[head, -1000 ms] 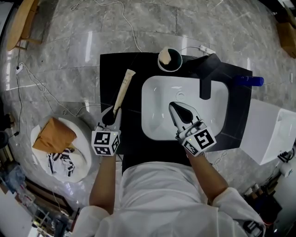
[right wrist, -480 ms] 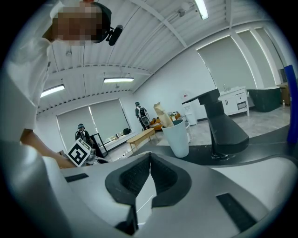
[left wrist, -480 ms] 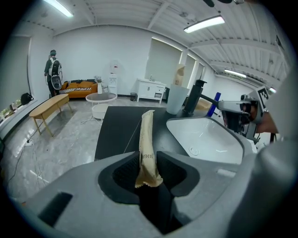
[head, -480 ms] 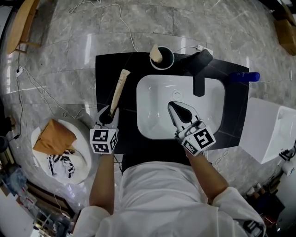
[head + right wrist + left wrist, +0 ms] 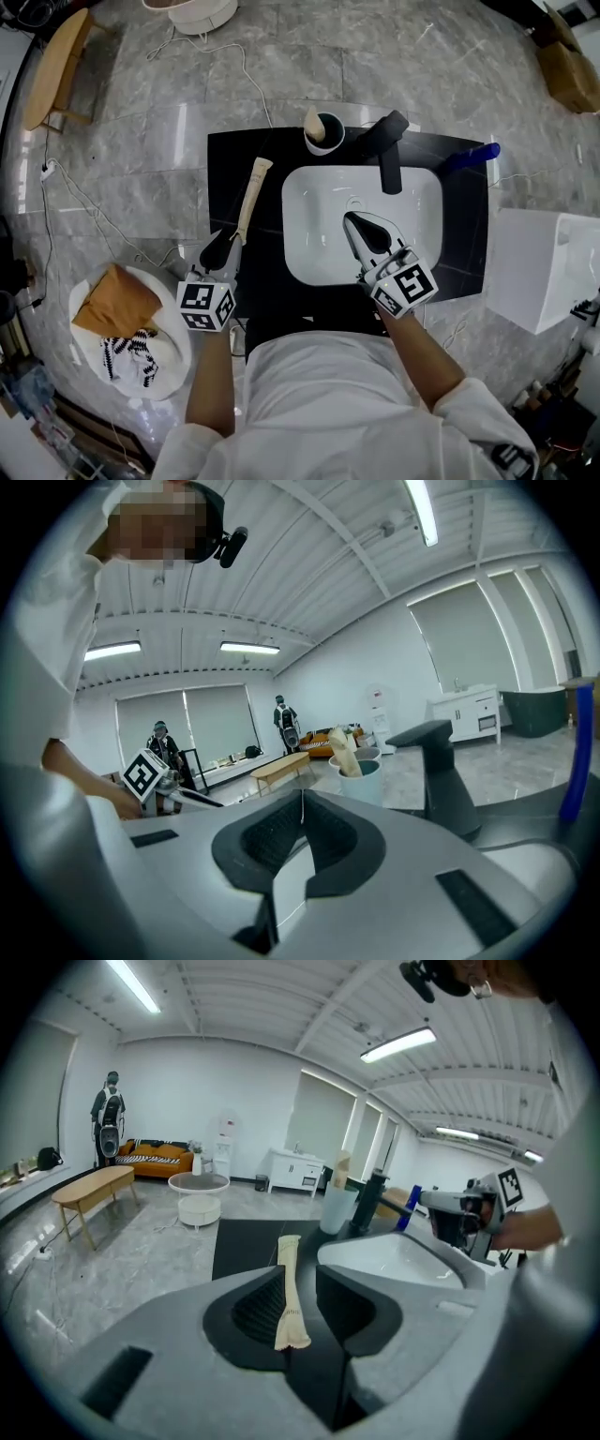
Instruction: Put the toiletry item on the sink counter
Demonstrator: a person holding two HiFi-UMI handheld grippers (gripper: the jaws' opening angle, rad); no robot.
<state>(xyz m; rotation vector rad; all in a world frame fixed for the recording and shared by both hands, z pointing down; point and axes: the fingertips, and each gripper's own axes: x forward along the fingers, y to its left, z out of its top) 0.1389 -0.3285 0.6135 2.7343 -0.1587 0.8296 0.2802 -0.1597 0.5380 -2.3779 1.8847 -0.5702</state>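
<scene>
A cream toiletry tube (image 5: 248, 199) lies flat on the black sink counter (image 5: 223, 155), left of the white basin (image 5: 314, 248). My left gripper (image 5: 223, 247) sits at the tube's near end with its jaws open. In the left gripper view the tube (image 5: 287, 1251) runs away from me, and its crimped end rests between the parted jaws of the left gripper (image 5: 300, 1271). My right gripper (image 5: 361, 225) hovers over the basin, shut with nothing in it. In the right gripper view the right gripper (image 5: 302, 794) shows its jaws meeting.
A cup (image 5: 322, 131) holding another tube stands at the counter's back beside a black faucet (image 5: 386, 155). A blue bottle (image 5: 469, 155) lies at the back right. A white basket (image 5: 89, 370) with a brown bag sits on the floor to the left, and a white box (image 5: 539, 272) to the right. Cables trail over the floor.
My left gripper has drawn back a little toward me while the tube stays on the counter. The head view has shifted. The right gripper has held its place over the basin.
</scene>
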